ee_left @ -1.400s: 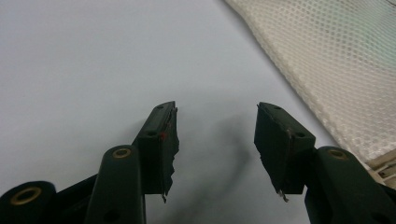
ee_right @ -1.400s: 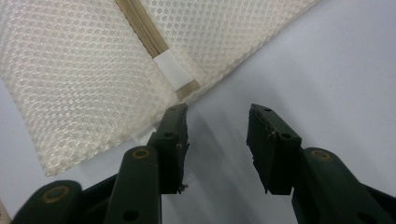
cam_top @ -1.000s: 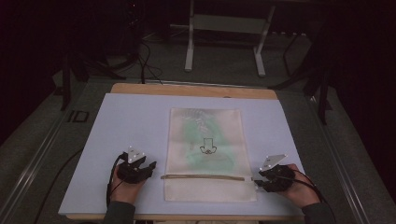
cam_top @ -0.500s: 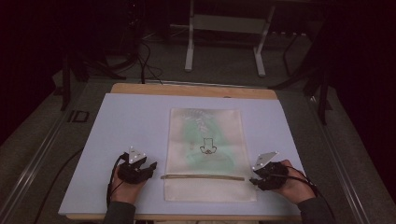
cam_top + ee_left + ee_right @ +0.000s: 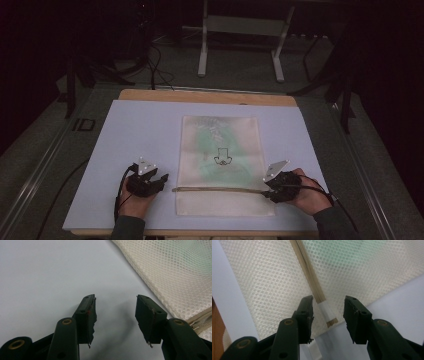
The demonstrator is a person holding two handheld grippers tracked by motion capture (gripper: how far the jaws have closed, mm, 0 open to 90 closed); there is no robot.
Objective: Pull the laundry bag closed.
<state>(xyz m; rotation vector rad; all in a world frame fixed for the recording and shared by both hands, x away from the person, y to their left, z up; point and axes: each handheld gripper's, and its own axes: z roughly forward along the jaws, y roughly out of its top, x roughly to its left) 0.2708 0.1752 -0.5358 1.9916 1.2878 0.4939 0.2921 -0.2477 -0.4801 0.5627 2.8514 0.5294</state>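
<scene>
While the mesh bag (image 5: pixel 220 165) lay at frame centre — something green inside — the left gripper (image 5: pixel 115 315) and right gripper (image 5: pixel 328 311) stood apart, the latter straddling its zipper (image 5: pixel 312 277).

The left gripper (image 5: pixel 162 179) is black, with a grey three-cornered plate on top and a black cable looping off at 7 o'clock. The right gripper (image 5: pixel 266 190) is black too, with the same kind of plate and a thin black cable going off at 4 o'clock. Both sleeves are dark grey. Up close, the jaws are flat dark blocks with chipped, ragged edges. Little round brass rings and small screw holes sit in the black arms behind them.
</scene>
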